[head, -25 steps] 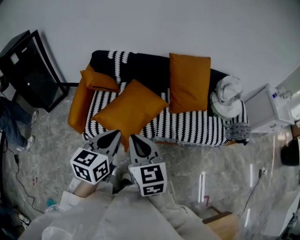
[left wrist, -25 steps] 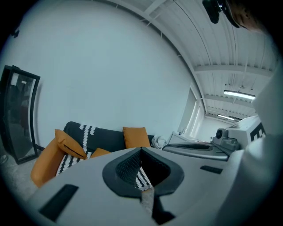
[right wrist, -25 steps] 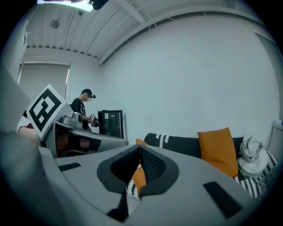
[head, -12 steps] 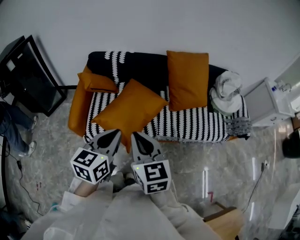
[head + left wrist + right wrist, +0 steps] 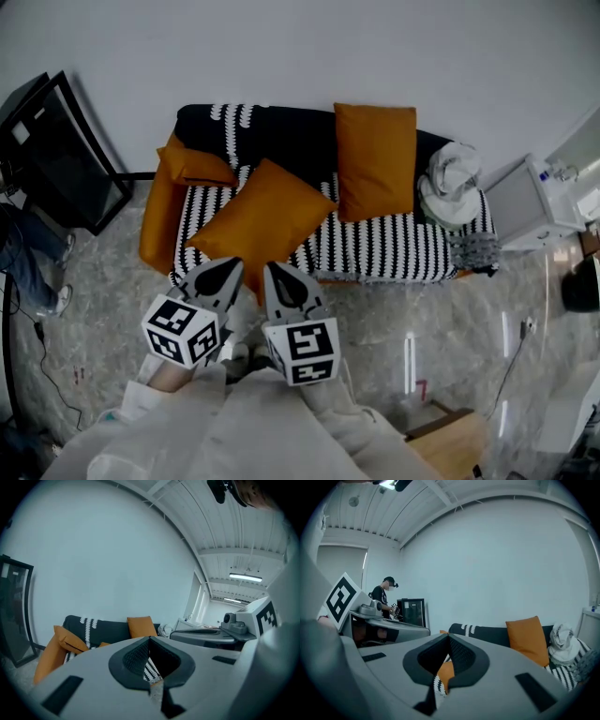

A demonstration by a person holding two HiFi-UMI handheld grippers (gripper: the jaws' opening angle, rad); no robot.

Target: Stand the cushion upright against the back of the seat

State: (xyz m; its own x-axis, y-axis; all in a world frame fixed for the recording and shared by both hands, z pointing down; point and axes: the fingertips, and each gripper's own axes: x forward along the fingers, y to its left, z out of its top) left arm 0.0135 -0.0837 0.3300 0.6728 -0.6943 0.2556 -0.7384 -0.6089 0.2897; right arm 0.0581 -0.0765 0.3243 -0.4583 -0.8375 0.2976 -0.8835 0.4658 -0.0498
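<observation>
Both tongs are closed and empty: left tongs, right tongs, lower centre. Target cushion lies slanted on seat, centre-left. Approach step. Next: open, grip cushion, stand it against sofa back.

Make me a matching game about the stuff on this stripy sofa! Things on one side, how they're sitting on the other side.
Things:
1. middle cushion
2. right cushion
3. left cushion
4. white cloth bundle

How they sit:
A. heaped at one end of the sofa
B. standing up against the back
C. lying on the seat
D. slumped in the far corner

Pairs: 1-C, 2-B, 3-D, 4-A
</observation>
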